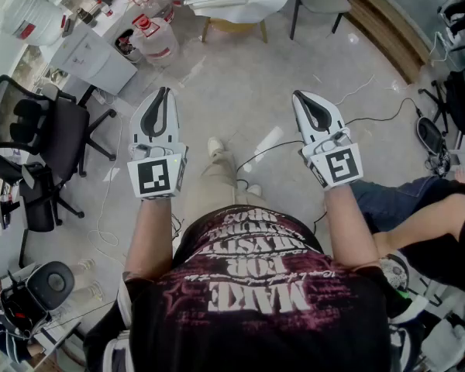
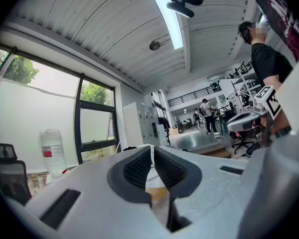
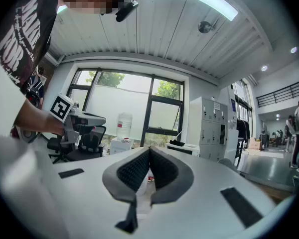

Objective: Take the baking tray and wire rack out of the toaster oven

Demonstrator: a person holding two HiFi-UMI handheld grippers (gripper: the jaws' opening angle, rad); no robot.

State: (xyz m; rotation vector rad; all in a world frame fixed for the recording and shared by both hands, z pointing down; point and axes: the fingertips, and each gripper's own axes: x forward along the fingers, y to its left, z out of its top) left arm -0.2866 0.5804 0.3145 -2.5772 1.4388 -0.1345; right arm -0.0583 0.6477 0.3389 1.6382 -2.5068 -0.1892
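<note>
Both the left hand-held gripper (image 1: 164, 92) and right hand-held gripper (image 1: 299, 96) were clenched, empty; with no oven visible, moving blind risked striking the chair (image 1: 39, 134).

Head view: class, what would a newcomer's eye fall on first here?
Two white tools with black-and-white marker cubes, the left hand-held gripper and the right hand-held gripper, jut out at centre over the pale glossy floor, jaws together and empty. A black mesh office chair stands at the left edge.
</note>
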